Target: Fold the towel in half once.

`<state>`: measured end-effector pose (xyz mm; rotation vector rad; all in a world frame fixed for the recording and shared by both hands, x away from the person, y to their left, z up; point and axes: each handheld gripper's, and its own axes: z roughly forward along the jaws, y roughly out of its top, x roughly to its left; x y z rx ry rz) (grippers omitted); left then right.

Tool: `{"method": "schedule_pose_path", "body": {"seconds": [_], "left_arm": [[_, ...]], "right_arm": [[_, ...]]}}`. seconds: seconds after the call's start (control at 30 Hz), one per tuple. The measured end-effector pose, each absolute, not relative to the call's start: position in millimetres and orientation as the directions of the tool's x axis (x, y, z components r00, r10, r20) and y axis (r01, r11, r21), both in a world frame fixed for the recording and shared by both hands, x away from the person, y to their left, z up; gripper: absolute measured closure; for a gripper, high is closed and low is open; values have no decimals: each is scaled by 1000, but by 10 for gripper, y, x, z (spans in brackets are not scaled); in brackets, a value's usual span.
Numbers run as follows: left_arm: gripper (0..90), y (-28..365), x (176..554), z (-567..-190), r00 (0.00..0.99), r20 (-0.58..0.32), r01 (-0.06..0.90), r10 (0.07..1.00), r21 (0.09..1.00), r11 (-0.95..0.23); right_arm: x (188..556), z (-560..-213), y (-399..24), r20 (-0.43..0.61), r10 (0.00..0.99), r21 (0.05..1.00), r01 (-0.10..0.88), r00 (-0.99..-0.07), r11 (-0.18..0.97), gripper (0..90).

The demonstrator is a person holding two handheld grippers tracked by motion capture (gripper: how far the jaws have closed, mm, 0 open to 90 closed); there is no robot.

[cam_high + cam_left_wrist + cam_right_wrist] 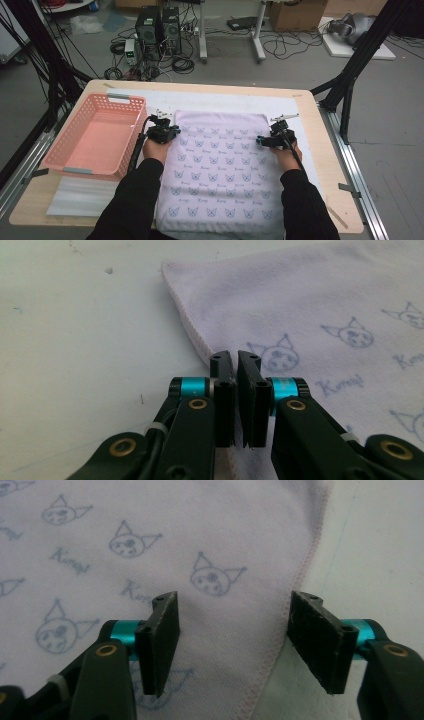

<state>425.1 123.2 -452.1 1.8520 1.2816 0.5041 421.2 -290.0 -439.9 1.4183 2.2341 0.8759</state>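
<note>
Sleeves: two dark sleeves enter from the near edge of the high view, cut off at the bottom.
Towel: pale lilac towel printed with small blue cat faces, spread flat at mid-table; its near edge reaches the table's near edge between the forearms.
Left gripper: left gripper sits at the towel's left hem near the far corner, jaws clenched on the hem; the cloth vanishes between the pads, so how much is caught is hard to make out.
Right gripper: right gripper is over the towel's right hem, jaws apart and straddling the stitched edge, pads not pressing the cloth.
Open room: bare white mat just right of the towel and in a strip beyond its far edge.
Basket: pink slatted basket just left of the left gripper, close beside that hand.
Table: wooden table with rounded corners, rim showing around the mat.
Frame: black struts rise at the far left and right corners.
Floor beyond: computer towers, tangled cables and boxes, too small to detail.
</note>
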Motion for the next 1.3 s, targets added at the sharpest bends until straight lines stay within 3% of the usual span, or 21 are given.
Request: {"method": "schedule_pose_path", "body": {"seconds": [0.13, 0.23, 0.3, 0.4, 0.53, 0.87, 1.3], "left_arm": [[865, 1229, 4248, -4519, 414, -118, 580, 903, 798, -162], [866, 1235, 4248, -4519, 429, -125, 579, 895, 798, -166], [867, 1266, 4257, -4519, 425, -154, 587, 892, 797, -143], [868, 1323, 4283, -4520, 401, -206, 605, 892, 791, -89], [869, 1357, 4333, -4510, 372, -259, 632, 892, 774, -38], [869, 1376, 4551, -4143, 342, -309, 609, 887, 792, 41], [867, 1392, 4277, -3839, 433, -312, 529, 846, 848, 42]], "right_arm": [[4205, -4382, -2926, 35, 906, 663, 688, -422, 295, 542], [4189, -4366, -2883, 30, 878, 659, 670, -477, 342, 795], [4183, -4357, -2847, 11, 869, 654, 661, -495, 368, 835], [4208, -4361, -2896, 63, 873, 659, 677, -484, 328, 851], [4243, -4356, -2867, 24, 881, 669, 662, -473, 337, 855], [4371, -4148, -2902, 56, 918, 766, 607, -392, 212, 855], [4197, -3876, -2947, 85, 879, 817, 537, -470, 208, 852]]}}
